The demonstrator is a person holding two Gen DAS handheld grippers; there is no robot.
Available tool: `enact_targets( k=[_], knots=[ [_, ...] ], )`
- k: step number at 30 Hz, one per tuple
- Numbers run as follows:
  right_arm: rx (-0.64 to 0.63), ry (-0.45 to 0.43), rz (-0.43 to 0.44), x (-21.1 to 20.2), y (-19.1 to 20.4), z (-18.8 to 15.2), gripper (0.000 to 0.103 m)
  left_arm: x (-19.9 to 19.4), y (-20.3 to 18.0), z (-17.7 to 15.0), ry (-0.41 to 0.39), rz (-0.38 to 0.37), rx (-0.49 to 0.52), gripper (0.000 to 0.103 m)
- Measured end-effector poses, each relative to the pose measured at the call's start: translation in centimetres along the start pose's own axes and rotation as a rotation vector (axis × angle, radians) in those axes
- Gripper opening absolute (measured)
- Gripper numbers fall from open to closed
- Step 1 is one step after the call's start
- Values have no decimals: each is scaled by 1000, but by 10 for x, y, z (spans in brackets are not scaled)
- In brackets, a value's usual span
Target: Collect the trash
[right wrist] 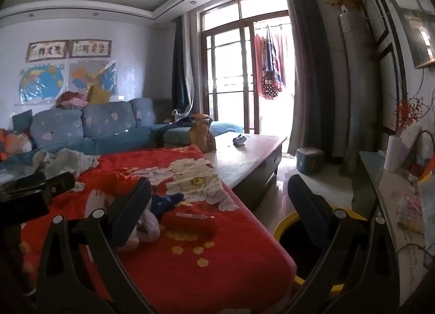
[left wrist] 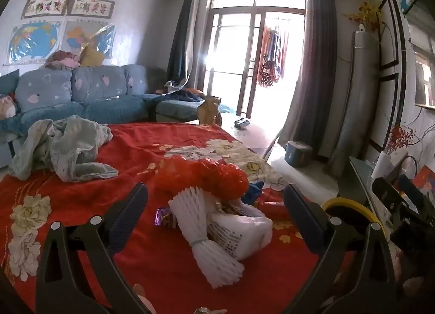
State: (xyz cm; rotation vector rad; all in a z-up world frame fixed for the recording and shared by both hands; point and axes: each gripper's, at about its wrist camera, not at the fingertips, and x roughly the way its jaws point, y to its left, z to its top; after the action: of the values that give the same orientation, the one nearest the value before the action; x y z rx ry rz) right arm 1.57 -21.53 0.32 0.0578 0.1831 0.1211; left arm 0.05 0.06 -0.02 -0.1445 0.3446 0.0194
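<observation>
Left gripper [left wrist: 214, 205] is wide open with nothing in it, hovering over the trash pile: white foam netting [left wrist: 209, 235], a white plastic bag [left wrist: 244, 235] and a red bag [left wrist: 206, 175] on the red blanket [left wrist: 163, 273]. Right gripper [right wrist: 217, 199] is open and empty too, with the yellow-rimmed bin [right wrist: 285, 225] on the floor just beside the worktop [right wrist: 250, 156].

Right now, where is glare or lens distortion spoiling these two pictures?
Left wrist view: the bright balcony glass door is blown out white, with a flare at its left edge; ceiling lines bow with the fisheye. Right wrist view: the same door is overexposed, and the red floral blanket stays clear.
</observation>
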Motion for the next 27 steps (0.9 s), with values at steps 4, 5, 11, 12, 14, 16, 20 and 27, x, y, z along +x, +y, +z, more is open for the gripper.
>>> enact_targets(
  k=[4,5,11,12,14,16,20,27],
  knots=[
    [22,-2,-7,0,-1,-1,92,2,2,0,10,-1,-2,97],
    [22,-1,-8,0,-2,-2,92,3,2,0,13,-2,-1,97],
    [14,11,-13,3,-5,-3,92,-5,-1,0,-6,-15,9,97],
    [14,14,-9,3,-5,-2,92,-5,-4,-2,-7,-16,17,97],
    [13,16,-12,2,-3,2,92,-6,-5,-2,-9,-19,18,97],
    [10,15,-12,2,-2,2,92,-6,-5,-2,-11,-22,17,97],
    [9,14,-12,3,-2,1,92,-6,-8,-3,-10,-20,19,97],
    [9,16,-14,2,-2,0,92,-6,-9,-3,-8,-24,21,97]
  ],
)
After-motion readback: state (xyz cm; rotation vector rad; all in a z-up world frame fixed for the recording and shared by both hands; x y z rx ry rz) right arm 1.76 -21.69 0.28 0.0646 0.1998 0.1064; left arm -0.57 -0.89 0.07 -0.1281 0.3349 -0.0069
